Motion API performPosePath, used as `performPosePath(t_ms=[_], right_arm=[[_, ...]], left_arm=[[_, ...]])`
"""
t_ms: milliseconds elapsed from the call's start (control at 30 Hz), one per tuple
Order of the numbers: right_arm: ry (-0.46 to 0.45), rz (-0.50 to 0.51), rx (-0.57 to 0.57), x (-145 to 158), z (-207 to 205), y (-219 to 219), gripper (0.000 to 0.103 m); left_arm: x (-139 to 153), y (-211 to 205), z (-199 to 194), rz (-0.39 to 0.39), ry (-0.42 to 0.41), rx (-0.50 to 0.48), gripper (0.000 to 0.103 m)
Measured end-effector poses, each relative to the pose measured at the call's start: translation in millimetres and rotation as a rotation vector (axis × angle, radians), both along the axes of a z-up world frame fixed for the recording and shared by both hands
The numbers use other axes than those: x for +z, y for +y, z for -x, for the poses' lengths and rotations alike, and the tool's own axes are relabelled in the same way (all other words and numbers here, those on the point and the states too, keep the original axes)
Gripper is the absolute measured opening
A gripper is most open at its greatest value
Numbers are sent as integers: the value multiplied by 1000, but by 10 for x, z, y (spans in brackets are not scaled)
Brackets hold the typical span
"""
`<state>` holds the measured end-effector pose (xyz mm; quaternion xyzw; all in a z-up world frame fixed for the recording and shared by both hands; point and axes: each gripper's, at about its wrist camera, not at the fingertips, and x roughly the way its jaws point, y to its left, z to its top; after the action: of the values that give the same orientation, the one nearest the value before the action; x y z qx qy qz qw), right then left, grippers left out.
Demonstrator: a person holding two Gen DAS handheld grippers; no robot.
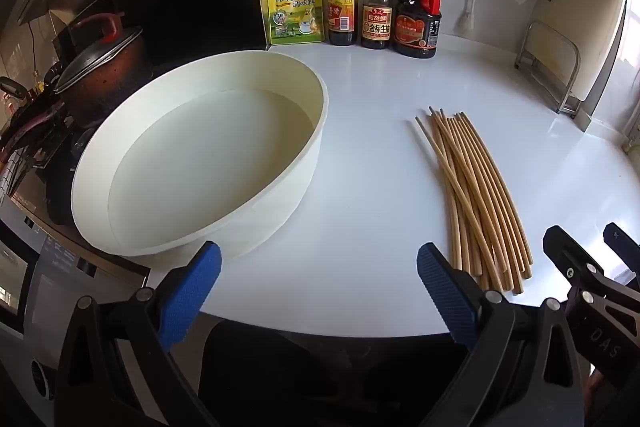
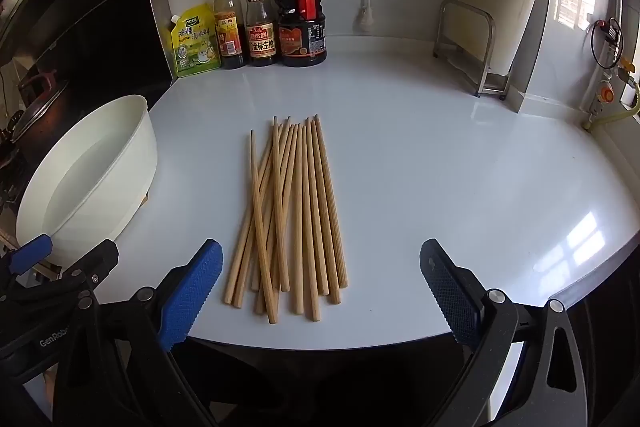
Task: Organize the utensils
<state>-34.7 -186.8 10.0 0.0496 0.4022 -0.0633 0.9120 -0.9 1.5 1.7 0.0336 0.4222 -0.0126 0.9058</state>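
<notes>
A pile of several wooden chopsticks [image 2: 292, 211] lies on the white counter, tips pointing away; in the left wrist view the chopsticks [image 1: 476, 199] lie to the right. A large white round basin [image 1: 200, 163] stands left of them, empty; the basin [image 2: 88, 183] shows at the left edge of the right wrist view. My left gripper [image 1: 320, 283] is open and empty, near the counter's front edge between basin and chopsticks. My right gripper [image 2: 320, 287] is open and empty, just in front of the chopsticks' near ends.
Three sauce bottles [image 2: 260, 15] and a yellow seasoning pouch [image 2: 194, 41] stand at the back wall. A metal rack [image 2: 468, 47] stands back right. A red pot with a glass lid [image 1: 100, 67] sits on the stove left of the basin. The counter's front edge [image 2: 320, 343] is close below the grippers.
</notes>
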Motion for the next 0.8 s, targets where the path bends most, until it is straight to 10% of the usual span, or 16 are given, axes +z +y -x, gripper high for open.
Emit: performPosePath(t_ms=[800], right_arm=[[-6,-3,-6,-44,17,-2,95]], left_arm=[[-30,-30,-2,6,10,-4,97]])
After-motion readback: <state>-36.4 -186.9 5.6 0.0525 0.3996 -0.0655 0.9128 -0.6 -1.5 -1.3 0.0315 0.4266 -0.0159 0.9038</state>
